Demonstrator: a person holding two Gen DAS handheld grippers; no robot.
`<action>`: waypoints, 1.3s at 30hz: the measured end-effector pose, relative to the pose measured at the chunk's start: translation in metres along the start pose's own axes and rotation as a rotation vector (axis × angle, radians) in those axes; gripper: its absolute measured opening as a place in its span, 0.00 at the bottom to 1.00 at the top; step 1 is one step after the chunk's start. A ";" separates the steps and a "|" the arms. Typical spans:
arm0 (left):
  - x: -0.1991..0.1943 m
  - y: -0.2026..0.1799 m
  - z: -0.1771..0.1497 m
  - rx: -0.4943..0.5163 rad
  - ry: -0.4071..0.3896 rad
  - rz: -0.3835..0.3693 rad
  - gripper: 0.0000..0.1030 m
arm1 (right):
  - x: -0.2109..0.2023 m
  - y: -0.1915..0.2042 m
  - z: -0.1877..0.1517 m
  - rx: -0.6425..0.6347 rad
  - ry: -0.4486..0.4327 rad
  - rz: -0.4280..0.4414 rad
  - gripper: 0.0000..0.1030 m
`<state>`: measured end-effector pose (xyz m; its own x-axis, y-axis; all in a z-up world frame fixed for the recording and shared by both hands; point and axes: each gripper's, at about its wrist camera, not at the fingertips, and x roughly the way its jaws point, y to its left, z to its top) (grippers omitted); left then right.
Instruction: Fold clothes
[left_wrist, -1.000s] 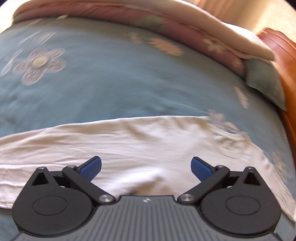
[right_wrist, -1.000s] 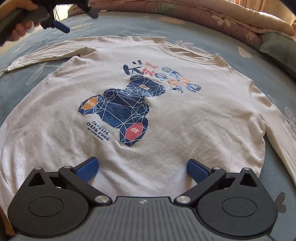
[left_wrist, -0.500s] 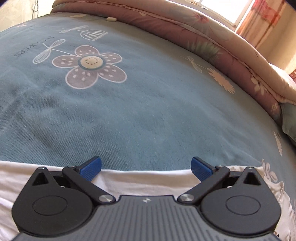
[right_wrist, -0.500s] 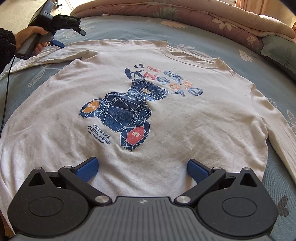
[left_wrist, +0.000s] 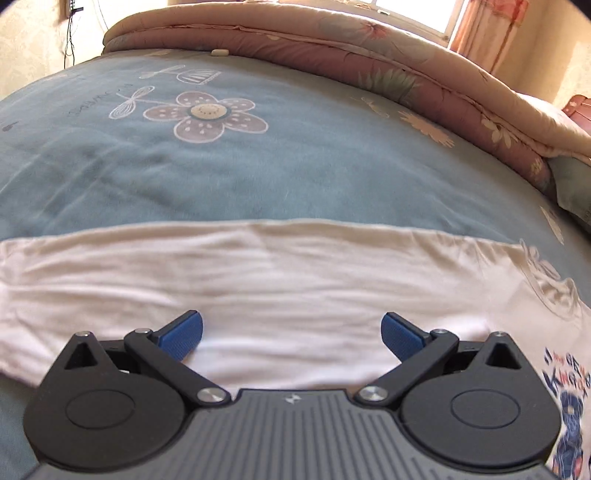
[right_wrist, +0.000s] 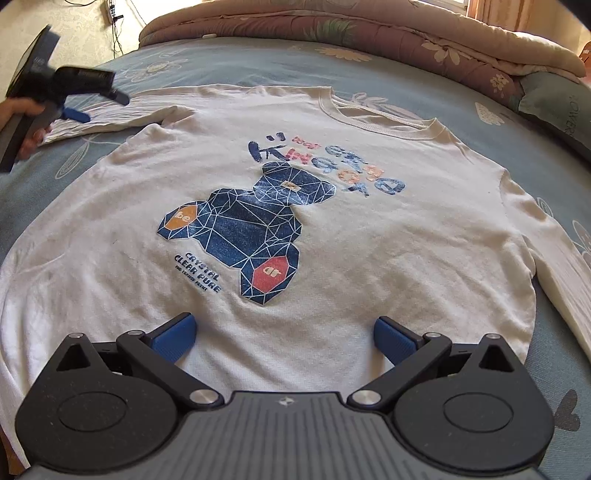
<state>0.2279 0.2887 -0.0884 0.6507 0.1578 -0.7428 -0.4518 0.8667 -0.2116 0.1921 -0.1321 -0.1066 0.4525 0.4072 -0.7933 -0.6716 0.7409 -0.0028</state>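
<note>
A white long-sleeved shirt (right_wrist: 351, 229) with a blue geometric bear print lies flat, face up, on the blue bedspread. My right gripper (right_wrist: 283, 338) hovers open over its lower hem, nothing between the blue pads. In the left wrist view the shirt's outstretched left sleeve (left_wrist: 258, 280) runs across the frame, and my left gripper (left_wrist: 291, 336) stands open just above it, gripping nothing. From the right wrist view, the left gripper (right_wrist: 79, 101) shows at the far left over that sleeve, held by a hand (right_wrist: 26, 125). The right sleeve (right_wrist: 561, 273) lies down the right side.
The blue floral bedspread (left_wrist: 258, 166) covers the bed. A rolled pink and cream quilt (right_wrist: 388, 33) lies along the far edge, with a green pillow (right_wrist: 554, 99) at the right. A cable hangs on the wall (left_wrist: 70, 33) beyond the bed.
My left gripper pulled back and tilted down, so the sleeve fills more of its view. In the right wrist view it shifted slightly lower over the sleeve. The right gripper barely moved.
</note>
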 end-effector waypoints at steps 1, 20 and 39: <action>-0.005 0.002 -0.001 -0.003 0.006 -0.009 0.99 | 0.000 0.000 0.000 0.001 -0.001 0.000 1.00; -0.041 0.051 0.002 -0.124 -0.009 0.012 0.99 | 0.001 0.000 0.000 0.008 -0.008 -0.003 1.00; -0.071 0.080 -0.008 -0.278 -0.070 -0.113 0.99 | -0.017 -0.006 0.010 0.081 -0.096 0.087 1.00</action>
<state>0.1408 0.3431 -0.0574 0.7424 0.1086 -0.6611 -0.5177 0.7194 -0.4632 0.1945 -0.1382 -0.0868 0.4513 0.5183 -0.7265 -0.6633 0.7394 0.1155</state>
